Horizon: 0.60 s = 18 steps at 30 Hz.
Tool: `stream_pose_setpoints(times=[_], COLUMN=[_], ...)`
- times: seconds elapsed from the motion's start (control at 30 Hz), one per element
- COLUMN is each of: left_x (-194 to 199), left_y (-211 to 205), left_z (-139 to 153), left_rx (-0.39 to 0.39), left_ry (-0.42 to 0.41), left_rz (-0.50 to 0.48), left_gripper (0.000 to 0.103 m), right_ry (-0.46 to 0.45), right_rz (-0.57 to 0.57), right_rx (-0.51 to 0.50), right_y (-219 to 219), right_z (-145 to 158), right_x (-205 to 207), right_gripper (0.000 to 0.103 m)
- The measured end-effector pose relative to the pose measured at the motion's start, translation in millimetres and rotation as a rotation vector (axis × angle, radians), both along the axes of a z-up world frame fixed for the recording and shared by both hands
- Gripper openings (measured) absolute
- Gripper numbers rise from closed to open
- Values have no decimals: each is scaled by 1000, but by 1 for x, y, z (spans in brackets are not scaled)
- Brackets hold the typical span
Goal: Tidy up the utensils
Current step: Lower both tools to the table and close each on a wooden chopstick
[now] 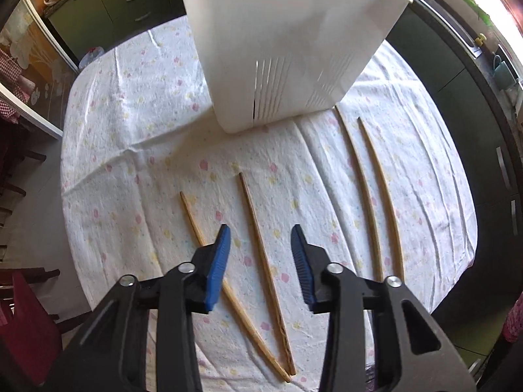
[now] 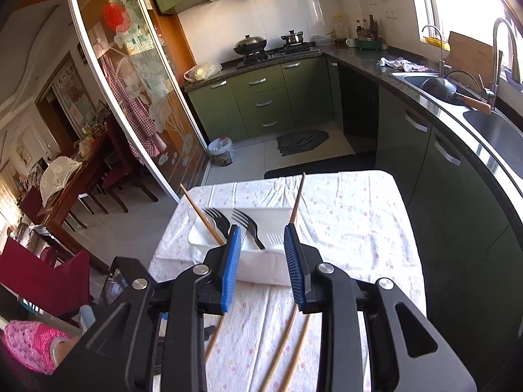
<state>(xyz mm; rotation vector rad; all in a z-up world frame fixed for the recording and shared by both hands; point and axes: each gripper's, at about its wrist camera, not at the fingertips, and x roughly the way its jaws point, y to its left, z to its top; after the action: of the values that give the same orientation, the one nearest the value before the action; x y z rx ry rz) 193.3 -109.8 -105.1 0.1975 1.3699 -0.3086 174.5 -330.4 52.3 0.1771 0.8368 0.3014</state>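
Note:
Several wooden chopsticks lie on the flowered tablecloth [image 1: 130, 137]. In the left wrist view one chopstick [image 1: 261, 248] runs between my open left gripper's [image 1: 260, 233] fingers, another [image 1: 193, 215] passes under the left finger, and two more [image 1: 359, 179] lie to the right. The white utensil bin [image 1: 287, 49] stands just beyond. In the right wrist view the bin [image 2: 258, 261] holds two black forks [image 2: 248, 222] and two upright chopsticks [image 2: 201, 214]. My right gripper [image 2: 262, 235] is open and empty above the bin's near side.
Green kitchen cabinets [image 2: 261, 98] and a stove stand beyond the table. A counter with a sink [image 2: 457, 91] runs along the right. A glass sliding door [image 2: 130, 98], dining chairs and a bin on the floor [image 2: 220, 152] are at left.

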Motion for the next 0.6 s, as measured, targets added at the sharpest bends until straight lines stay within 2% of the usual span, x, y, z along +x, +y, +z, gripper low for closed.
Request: stream_pose_setpoints(times=[0.03,0.27,0.6], left_x=[2,8,11], left_y=[0,-1,-23], left_z=[-9,-41,-47], left_rx=[3,32,75], left_ry=[32,114,104], left_rz=[11,69,52], left_gripper=[21,21,19], right_ry=[22,176,349], right_rz=[9,71,77], right_rx=[-6,-35,-136], right_y=[-1,0,9], right_z=[-6,-49,-108], right_x=[-5,-29,-13], right_gripper=[28,28,28])
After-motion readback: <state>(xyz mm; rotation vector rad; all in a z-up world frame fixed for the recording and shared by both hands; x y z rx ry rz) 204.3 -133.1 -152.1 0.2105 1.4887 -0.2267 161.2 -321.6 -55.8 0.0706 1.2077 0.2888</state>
